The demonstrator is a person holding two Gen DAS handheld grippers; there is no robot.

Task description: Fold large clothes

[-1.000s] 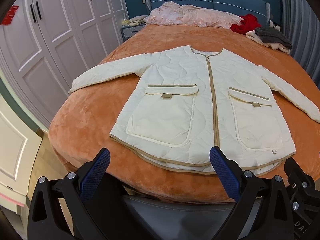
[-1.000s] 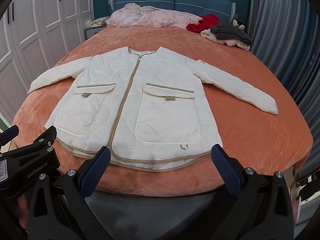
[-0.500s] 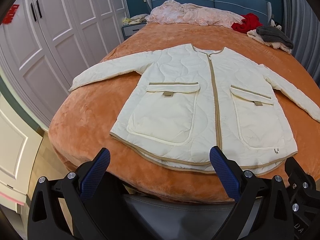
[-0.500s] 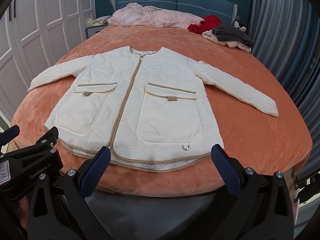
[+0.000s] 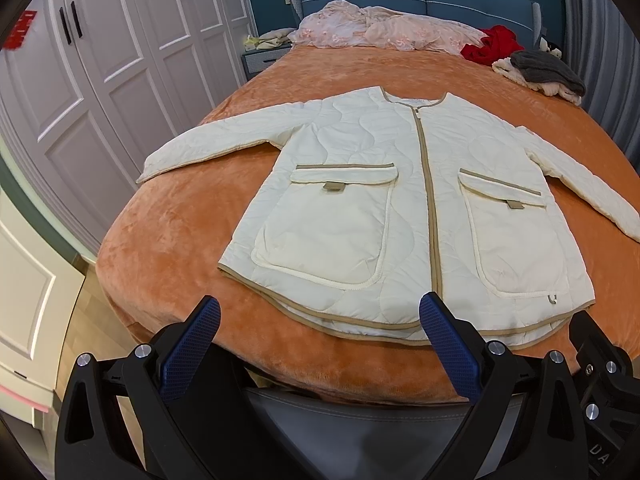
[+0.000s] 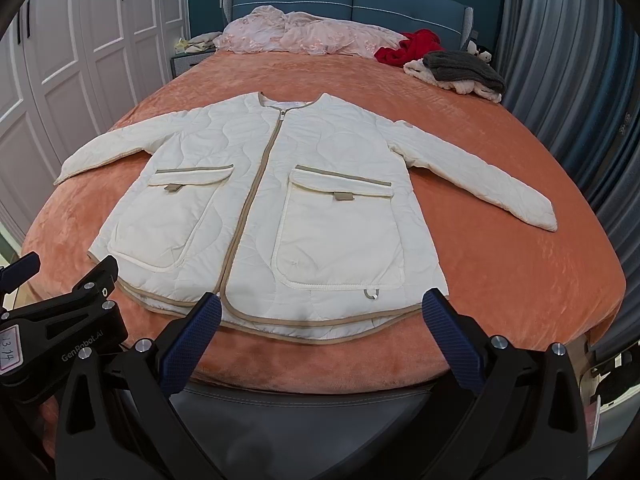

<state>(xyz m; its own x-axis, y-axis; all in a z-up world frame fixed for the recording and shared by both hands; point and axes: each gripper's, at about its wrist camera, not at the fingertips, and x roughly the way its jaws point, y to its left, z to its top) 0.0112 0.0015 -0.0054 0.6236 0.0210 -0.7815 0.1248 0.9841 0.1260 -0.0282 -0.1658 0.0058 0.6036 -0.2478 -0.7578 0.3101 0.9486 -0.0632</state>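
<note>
A cream quilted jacket (image 5: pixel 400 200) with tan trim and two front pockets lies flat, zipped, face up on the orange bed (image 5: pixel 180 232), sleeves spread out to both sides. It also shows in the right wrist view (image 6: pixel 280 208). My left gripper (image 5: pixel 320 312) is open and empty, hovering just in front of the jacket's hem near the bed's foot edge. My right gripper (image 6: pixel 320 308) is open and empty, also just short of the hem. The left gripper's body (image 6: pixel 60 320) shows at the lower left of the right wrist view.
A pink blanket (image 5: pixel 380 32), a red garment (image 5: pixel 492 44) and a grey and cream pile (image 5: pixel 540 74) lie at the bed's head. White wardrobe doors (image 5: pixel 100 60) stand at the left, grey curtains (image 6: pixel 580 60) at the right. A nightstand (image 5: pixel 260 58) is beside the headboard.
Both grippers have moved slightly forward and lower toward the jacket's hem. The jacket has not moved.
</note>
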